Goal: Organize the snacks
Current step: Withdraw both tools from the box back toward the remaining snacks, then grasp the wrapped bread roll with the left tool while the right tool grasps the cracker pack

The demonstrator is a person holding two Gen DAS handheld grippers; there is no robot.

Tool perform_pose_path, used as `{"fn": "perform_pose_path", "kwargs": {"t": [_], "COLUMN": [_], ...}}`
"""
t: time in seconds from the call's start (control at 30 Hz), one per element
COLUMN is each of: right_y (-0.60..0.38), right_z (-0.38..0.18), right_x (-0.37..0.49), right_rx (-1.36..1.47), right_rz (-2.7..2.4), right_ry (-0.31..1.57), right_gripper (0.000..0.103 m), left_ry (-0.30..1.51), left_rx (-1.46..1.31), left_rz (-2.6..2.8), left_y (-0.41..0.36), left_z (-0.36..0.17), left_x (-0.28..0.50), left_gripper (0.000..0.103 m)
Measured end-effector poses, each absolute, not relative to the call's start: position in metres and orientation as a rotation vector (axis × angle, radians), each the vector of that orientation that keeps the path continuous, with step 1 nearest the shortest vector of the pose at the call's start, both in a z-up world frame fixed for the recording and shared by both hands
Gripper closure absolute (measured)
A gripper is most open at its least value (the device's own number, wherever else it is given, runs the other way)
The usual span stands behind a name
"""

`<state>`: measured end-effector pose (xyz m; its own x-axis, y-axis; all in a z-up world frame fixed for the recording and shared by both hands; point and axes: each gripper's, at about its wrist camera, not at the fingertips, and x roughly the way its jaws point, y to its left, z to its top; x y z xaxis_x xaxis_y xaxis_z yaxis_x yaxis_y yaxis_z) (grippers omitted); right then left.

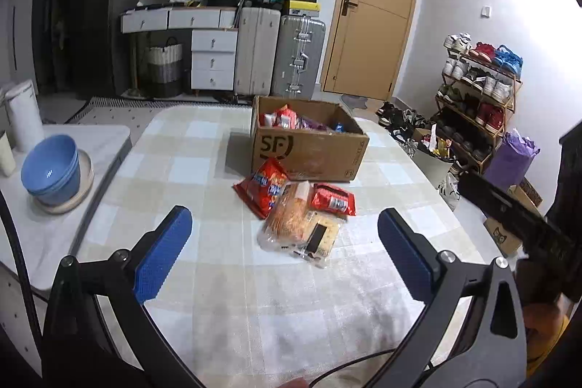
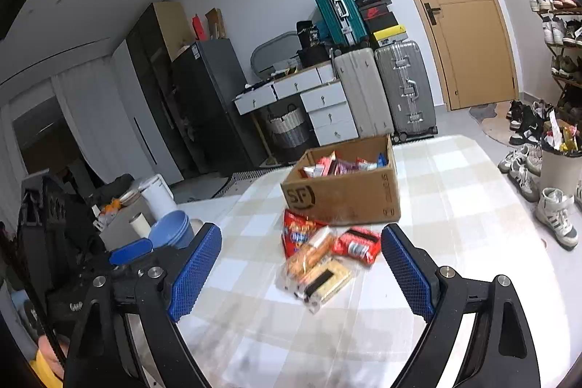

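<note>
On the checked table a cardboard box stands toward the far side, open on top and partly filled with snack packets. Just in front of it, on the near side, lies a small pile of snacks: a red bag leaning against the box front, a smaller red packet to its right, and a clear pack of biscuits nearest the camera. The biscuit pack's long axis runs from far to near, slanting slightly right at its near end, where it lies over a pale flat packet. The left gripper hangs above the table short of the pile, jaws wide apart and holding nothing. The right gripper is likewise spread wide and empty, the pile showing between its fingers.
</note>
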<state>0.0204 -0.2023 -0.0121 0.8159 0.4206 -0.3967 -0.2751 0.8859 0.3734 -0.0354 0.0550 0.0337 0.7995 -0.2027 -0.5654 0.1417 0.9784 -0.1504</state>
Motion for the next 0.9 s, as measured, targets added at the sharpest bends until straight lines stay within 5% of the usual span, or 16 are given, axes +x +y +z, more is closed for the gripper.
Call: {"fn": "perform_pose_path", "kwargs": {"t": [0.9], "right_y": [-0.205], "right_z": [-0.096], "right_x": [0.075], "right_rx": [0.277], "right_rz": [0.33], "right_ry": [0.68], "right_gripper": [0.012], "left_ry": [0.994], "left_rx": [-0.135], "left_rz": [-0.167], "left_y": [0.02], "left_z": [-0.099], "left_x": [0.157], "left_gripper": [0.001]}}
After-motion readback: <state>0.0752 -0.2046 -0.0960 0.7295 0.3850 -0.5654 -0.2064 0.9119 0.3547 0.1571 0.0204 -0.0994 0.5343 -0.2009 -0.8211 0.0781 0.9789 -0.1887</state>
